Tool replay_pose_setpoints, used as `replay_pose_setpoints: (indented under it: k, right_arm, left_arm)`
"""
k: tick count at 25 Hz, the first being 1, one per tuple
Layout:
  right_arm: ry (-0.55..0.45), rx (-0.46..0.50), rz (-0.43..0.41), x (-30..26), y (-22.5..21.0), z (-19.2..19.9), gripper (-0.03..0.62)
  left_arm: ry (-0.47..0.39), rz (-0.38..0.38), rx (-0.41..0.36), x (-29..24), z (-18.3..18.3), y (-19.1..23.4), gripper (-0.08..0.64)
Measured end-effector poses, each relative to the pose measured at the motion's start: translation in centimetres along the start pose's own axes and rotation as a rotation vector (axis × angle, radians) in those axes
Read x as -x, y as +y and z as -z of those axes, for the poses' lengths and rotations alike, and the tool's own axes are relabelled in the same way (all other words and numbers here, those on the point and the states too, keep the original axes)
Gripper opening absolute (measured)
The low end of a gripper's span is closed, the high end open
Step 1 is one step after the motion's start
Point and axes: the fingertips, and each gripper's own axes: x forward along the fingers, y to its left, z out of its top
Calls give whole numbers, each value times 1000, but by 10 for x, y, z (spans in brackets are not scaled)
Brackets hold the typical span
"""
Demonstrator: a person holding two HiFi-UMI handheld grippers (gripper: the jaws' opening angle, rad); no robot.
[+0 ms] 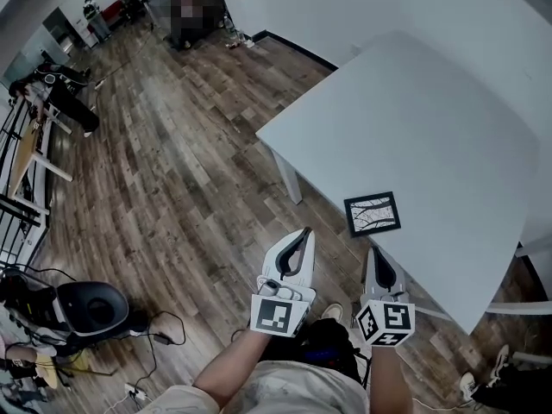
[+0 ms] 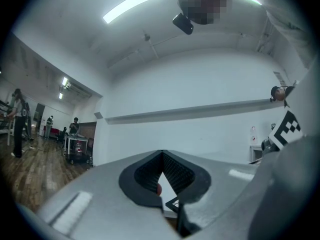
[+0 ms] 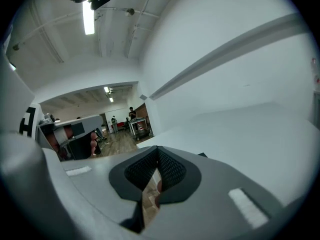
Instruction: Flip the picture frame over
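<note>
Black edging runs all round the picture frame, and the white picture of thin branches faces up. It lies flat on the white table, close to the edge nearest me and about halfway along that edge.

It looks small, light and stiff. It may have glass in front, so I think it could crack if I drop it or bang it. It lies so flat that getting under it looks hard. I think the best place to hold it is the black rim on the side near me, maybe once that side pokes out over the table edge.

My left gripper and my right gripper are both pinched closed with nothing in them. They hover by the near table edge, not touching the frame. The left one is over the wooden floor.
</note>
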Motion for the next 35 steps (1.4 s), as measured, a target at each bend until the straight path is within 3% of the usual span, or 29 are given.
replay_pose_setpoints:
  k: [4,8,11,14,16,18,26,31,35]
  right_arm:
    - [24,-161,-14,-14,-9,22,25]
    - [32,-401,-27,-25,-20,47,26]
    - [11,-627,-48,-36,-29,67,28]
    - [-34,-799,-99,-50,-35,80,71]
    - [-61,-862,-133,-56,-37,86,109]
    - [-95,-913,-179,-60,-36,90,129]
    - [-123,-981,-260,-81,-42,110,215]
    - [-123,-988,-262,-99,-46,115,219]
    - [-111,-990,-267,-106,-48,118,213]
  left_arm:
    - [-69,-5,35,-12,-5,6,0]
    - [4,23,22,-19,14,12,0]
    - [4,28,23,-23,22,19,0]
    - [-31,23,41,-31,23,25,0]
    - [3,25,31,-32,26,26,0]
    - [46,37,13,-29,35,28,0]
    - [62,36,18,-27,43,33,0]
    - [50,29,17,-31,47,33,0]
    - [104,31,10,-30,59,34,0]
